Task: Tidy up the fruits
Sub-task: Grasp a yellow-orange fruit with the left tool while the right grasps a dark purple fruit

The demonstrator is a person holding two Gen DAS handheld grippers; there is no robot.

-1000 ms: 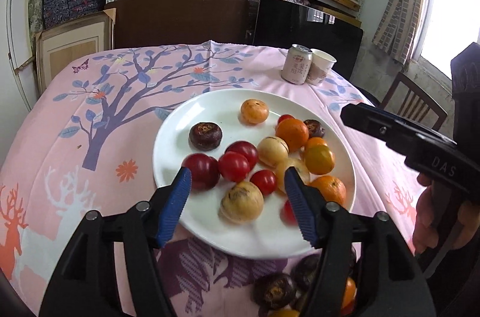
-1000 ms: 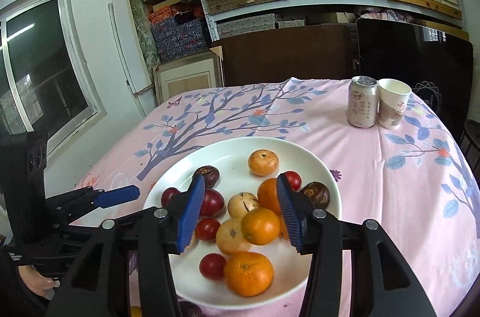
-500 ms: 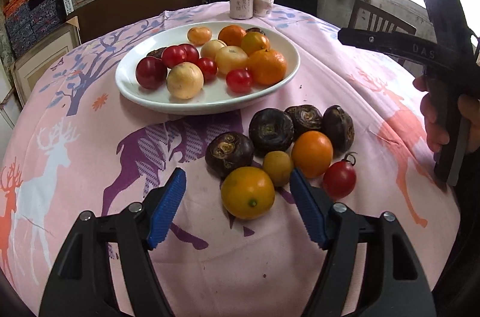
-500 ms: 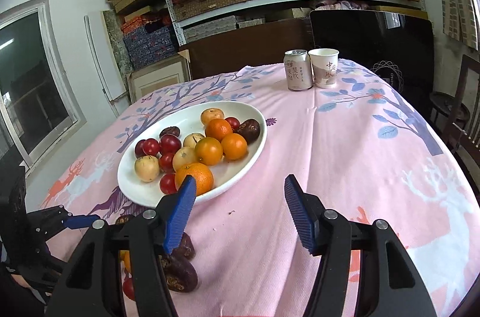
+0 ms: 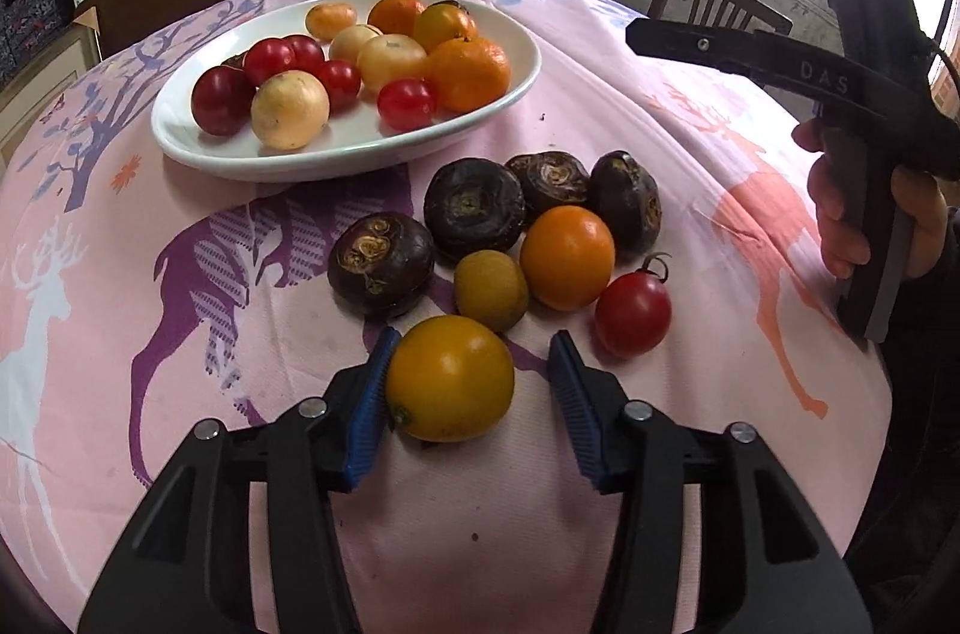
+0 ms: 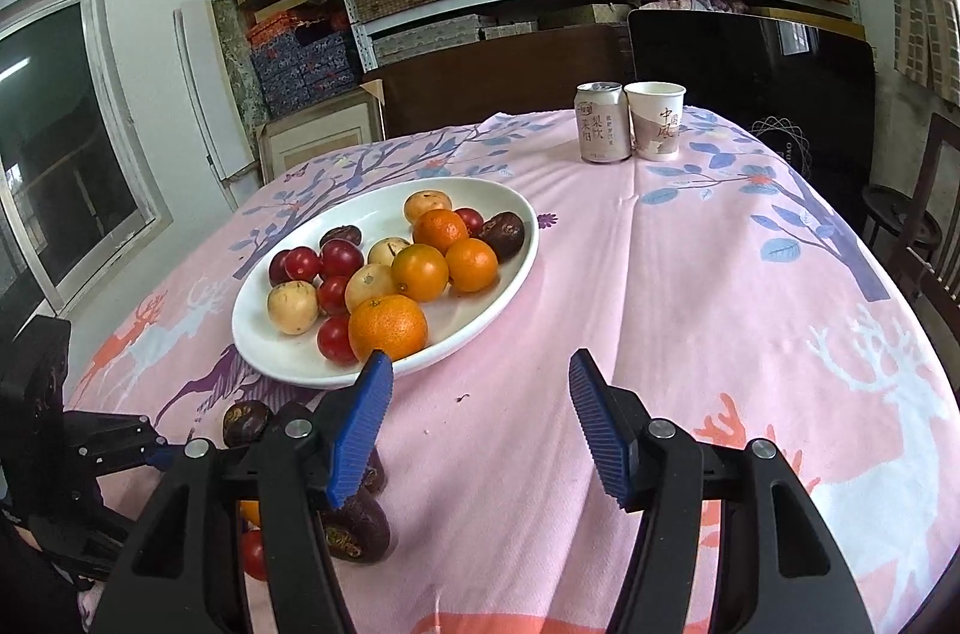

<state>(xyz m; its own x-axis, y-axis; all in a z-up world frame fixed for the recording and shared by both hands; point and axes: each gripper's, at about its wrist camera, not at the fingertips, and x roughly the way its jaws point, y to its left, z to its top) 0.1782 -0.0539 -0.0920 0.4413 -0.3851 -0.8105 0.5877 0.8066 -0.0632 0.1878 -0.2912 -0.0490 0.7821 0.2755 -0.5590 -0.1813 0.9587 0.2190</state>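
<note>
A white plate (image 5: 336, 154) holds tomatoes, oranges and pale round fruits. In front of it on the pink cloth lie several dark water chestnuts (image 5: 474, 208), an orange (image 5: 567, 256), a small brownish fruit (image 5: 491, 289) and a red tomato (image 5: 633, 313). My left gripper (image 5: 474, 337) is low over the cloth with a yellow-orange fruit (image 5: 450, 379) between its closing jaws. The left pad touches the fruit and the right pad stands a gap away. My right gripper (image 6: 480, 361) is open over bare cloth to the right of the plate (image 6: 498, 310), with nothing between its fingers.
A drink can (image 6: 602, 122) and a paper cup (image 6: 655, 121) stand at the table's far side. A hand (image 5: 840, 226) holds the right gripper's handle right of the loose fruits. Dark chairs (image 6: 750, 94) and loaded shelves stand behind the table.
Both grippers drew back from over the plate to the near side of the table. The left one sank around the yellow-orange fruit and its jaws narrowed.
</note>
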